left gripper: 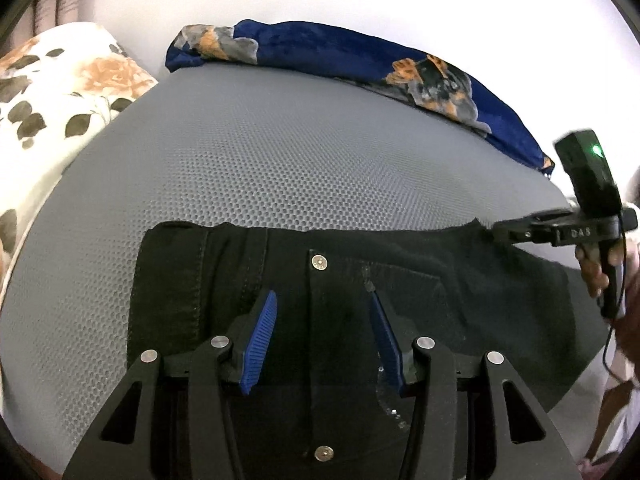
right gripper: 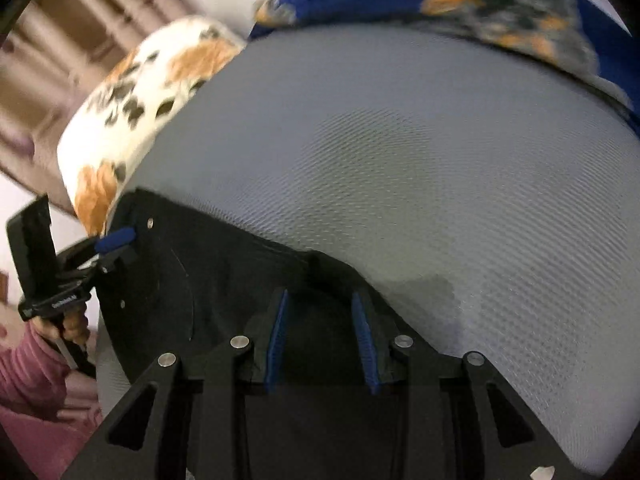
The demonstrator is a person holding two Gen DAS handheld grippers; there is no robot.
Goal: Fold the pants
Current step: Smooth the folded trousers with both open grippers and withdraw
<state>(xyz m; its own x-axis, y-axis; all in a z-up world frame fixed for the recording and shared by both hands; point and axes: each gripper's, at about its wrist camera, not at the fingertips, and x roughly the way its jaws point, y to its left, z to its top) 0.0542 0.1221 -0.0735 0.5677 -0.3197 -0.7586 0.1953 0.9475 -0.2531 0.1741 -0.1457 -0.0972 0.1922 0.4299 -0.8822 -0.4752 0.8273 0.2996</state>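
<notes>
Black pants [left gripper: 420, 296] lie flat on the grey mesh mattress [left gripper: 280, 160], waistband toward the far side, with metal buttons [left gripper: 319, 262] down the fly. My left gripper [left gripper: 322, 300] is open, its blue pads [left gripper: 262, 336] spread over the fly area. My right gripper [right gripper: 320, 300] is open above the waistband's right corner; the pants [right gripper: 224, 280] spread to its left. In the left wrist view the right gripper [left gripper: 496, 232] touches the waistband corner. In the right wrist view the left gripper [right gripper: 116, 240] sits at the far edge of the pants.
A floral pillow [left gripper: 52, 92] lies at the mattress's left. A blue blanket with orange print [left gripper: 360, 56] is bunched along the far edge by a white wall. The person's pink sleeve [right gripper: 28, 364] shows at the lower left.
</notes>
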